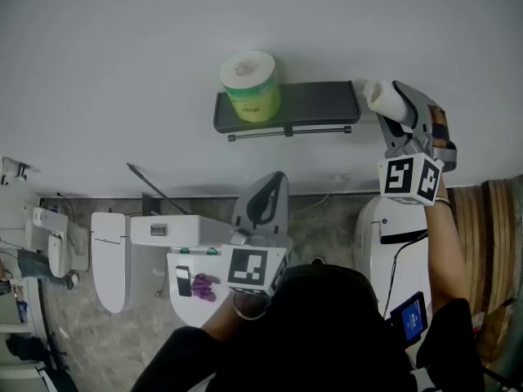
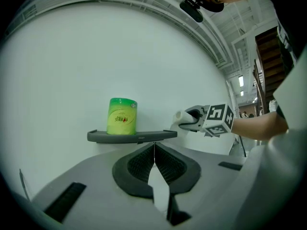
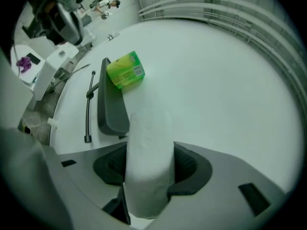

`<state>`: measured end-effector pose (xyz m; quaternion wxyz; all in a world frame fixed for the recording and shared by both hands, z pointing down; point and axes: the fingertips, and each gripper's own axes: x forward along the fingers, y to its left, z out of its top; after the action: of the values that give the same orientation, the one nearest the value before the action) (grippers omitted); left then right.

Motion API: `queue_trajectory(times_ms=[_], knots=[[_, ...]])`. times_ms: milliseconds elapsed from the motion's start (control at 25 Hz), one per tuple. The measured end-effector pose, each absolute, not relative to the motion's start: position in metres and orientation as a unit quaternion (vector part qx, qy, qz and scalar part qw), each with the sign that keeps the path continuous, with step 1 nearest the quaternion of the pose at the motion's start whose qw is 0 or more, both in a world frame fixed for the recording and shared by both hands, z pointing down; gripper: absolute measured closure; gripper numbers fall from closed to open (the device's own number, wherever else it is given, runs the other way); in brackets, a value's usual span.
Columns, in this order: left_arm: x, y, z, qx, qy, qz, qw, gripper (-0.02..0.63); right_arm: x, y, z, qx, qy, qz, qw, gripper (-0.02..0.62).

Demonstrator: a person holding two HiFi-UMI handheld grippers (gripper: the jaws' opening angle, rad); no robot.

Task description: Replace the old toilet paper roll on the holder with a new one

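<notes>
A dark grey wall holder (image 1: 315, 103) carries a green-wrapped new roll (image 1: 250, 85) standing on its shelf top; the thin bar (image 1: 290, 131) under it is bare. At the shelf's right end, my right gripper (image 1: 386, 99) is shut on a slim white paper roll (image 1: 376, 95), held free of the bar. In the right gripper view the white roll (image 3: 146, 157) fills the jaws, with the green roll (image 3: 125, 70) and the holder (image 3: 111, 111) beyond. My left gripper (image 1: 265, 196) hangs lower, below the shelf, with its jaws shut (image 2: 154, 150). It faces the holder (image 2: 132, 135) and the green roll (image 2: 122, 116).
A white toilet (image 1: 110, 260) with its tank (image 1: 176, 231) stands on the floor at the lower left. Another white fixture (image 1: 392, 227) is below my right arm, with wooden boards (image 1: 484, 211) at the far right. The wall around the holder is plain white.
</notes>
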<state>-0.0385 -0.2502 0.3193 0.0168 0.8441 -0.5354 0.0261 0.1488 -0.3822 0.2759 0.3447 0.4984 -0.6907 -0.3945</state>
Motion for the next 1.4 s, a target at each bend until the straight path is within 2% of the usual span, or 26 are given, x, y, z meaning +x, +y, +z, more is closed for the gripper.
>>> queue_trajectory(times_ms=[360,680,880,1000,1400], knots=[[-0.057,-0.252,0.315,0.836,-0.548,0.030,0.020,0.583,0.073,-0.394,0.215,0.450,-0.807,-0.333,0.188,0.368],[-0.078,-0.250,0.308,0.824,-0.565,0.024,0.014,0.583,0.038,-0.403,0.203,0.394,-0.900,-0.183,0.044,0.368],[-0.085,-0.252,0.318,0.824,-0.566,0.026,0.014,0.583,0.036,-0.416,0.209,0.374,-0.925,-0.047,-0.058,0.368],[-0.085,-0.251,0.313,0.825,-0.564,0.026,0.005,0.583,0.035,-0.421,0.217,0.374,-0.925,-0.004,-0.067,0.368],[-0.087,-0.255,0.306,0.829,-0.559,0.029,-0.007,0.583,0.030,-0.427,0.219,0.388,-0.920,0.007,-0.050,0.368]])
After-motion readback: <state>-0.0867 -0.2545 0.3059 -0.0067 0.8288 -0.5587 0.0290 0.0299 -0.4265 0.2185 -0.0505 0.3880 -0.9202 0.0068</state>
